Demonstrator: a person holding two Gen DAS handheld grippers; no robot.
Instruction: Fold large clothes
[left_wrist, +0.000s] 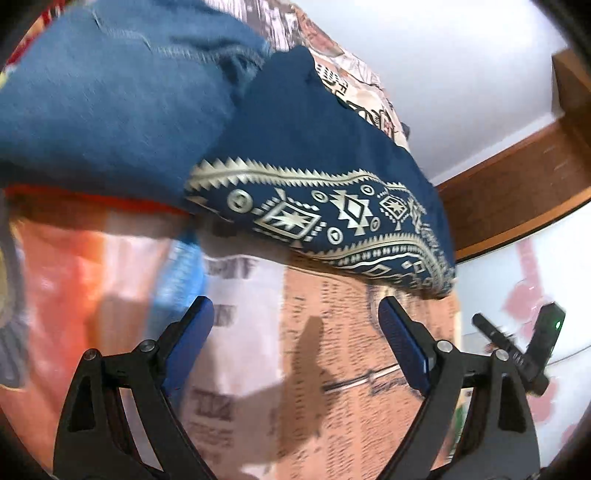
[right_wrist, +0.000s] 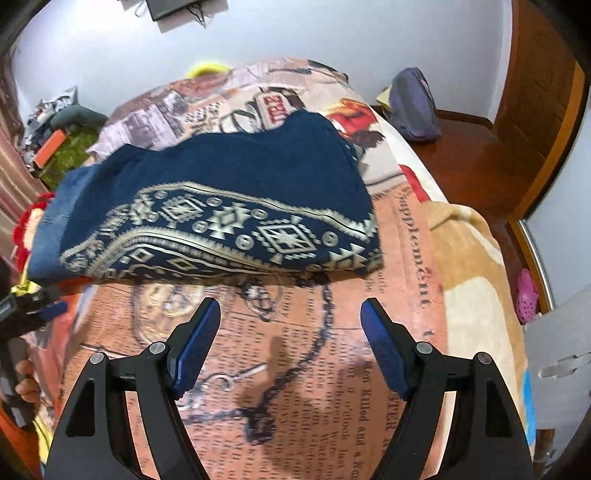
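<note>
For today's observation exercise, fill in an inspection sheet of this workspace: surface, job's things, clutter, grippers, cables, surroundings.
Surface: bed with newspaper-print blanket.
Job's things: folded navy patterned garment lying on the blanket; blue denim piece beside it.
Clutter: purple bag and pink shoe on the floor.
Grippers: left gripper open, empty; right gripper open, empty.
Cables: dark cords hang from a wall box.
Surroundings: white wall, wooden door.
</note>
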